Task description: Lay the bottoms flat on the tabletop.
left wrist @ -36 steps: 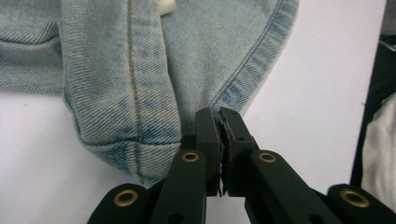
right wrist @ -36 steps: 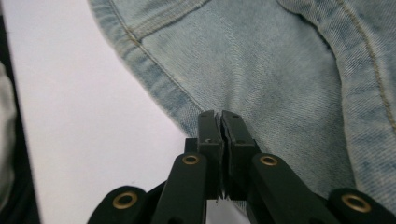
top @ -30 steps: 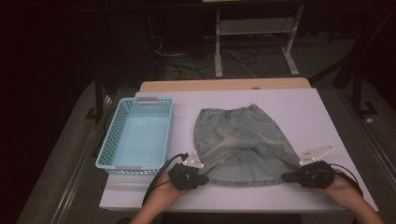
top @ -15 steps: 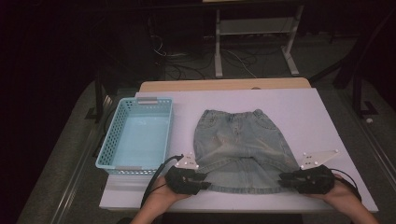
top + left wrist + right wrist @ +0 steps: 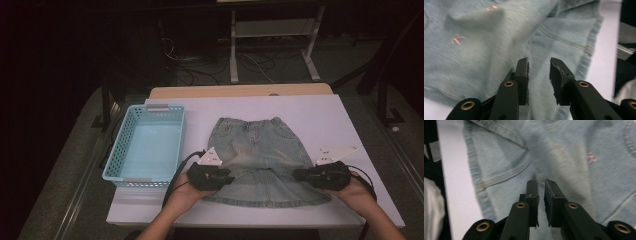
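A denim skirt lay flat near the tabletop's front edge. The left gripper and right gripper hovered over its hem corners, jaws slightly parted after just closing, nothing between them. A blue basket stood at the left edge.

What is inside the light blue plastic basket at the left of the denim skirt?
The light blue plastic basket holds nothing: its bare bottom shows through. Its near wall hides a narrow strip of the floor inside. The pale denim skirt lies outside it, on the white table.
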`<action>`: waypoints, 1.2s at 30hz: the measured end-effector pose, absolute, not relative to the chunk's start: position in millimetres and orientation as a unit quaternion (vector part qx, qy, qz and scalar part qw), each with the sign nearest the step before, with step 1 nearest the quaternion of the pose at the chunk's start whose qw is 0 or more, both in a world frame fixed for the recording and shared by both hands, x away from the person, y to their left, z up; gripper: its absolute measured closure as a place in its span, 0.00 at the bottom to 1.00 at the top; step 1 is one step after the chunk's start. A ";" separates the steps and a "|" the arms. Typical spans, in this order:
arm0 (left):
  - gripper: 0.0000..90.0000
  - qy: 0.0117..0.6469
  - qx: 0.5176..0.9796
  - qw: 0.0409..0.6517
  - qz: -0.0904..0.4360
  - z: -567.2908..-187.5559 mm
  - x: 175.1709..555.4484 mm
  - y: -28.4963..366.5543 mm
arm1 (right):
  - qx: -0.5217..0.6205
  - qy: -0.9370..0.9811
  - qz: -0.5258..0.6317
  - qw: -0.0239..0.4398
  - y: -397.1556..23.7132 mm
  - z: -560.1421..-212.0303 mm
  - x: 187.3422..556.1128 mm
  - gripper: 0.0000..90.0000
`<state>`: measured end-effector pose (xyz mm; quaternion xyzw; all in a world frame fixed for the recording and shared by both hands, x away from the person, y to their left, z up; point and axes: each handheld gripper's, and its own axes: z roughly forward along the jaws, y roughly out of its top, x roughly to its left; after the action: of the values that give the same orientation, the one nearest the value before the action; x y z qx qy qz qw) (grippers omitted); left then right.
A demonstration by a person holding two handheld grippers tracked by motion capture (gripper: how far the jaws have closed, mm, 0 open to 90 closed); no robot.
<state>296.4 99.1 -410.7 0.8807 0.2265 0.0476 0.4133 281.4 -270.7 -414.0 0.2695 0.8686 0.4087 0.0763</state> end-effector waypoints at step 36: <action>0.71 0.197 0.911 0.358 0.061 -431.9 326.2 77.1 | 0.257 0.893 0.365 0.049 -262.2 -442.2 312.2 0.72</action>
<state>326.2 77.1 -431.9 0.9107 0.1970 0.0606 0.3579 312.2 -262.2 -442.2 0.2571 0.8934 0.3651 0.0486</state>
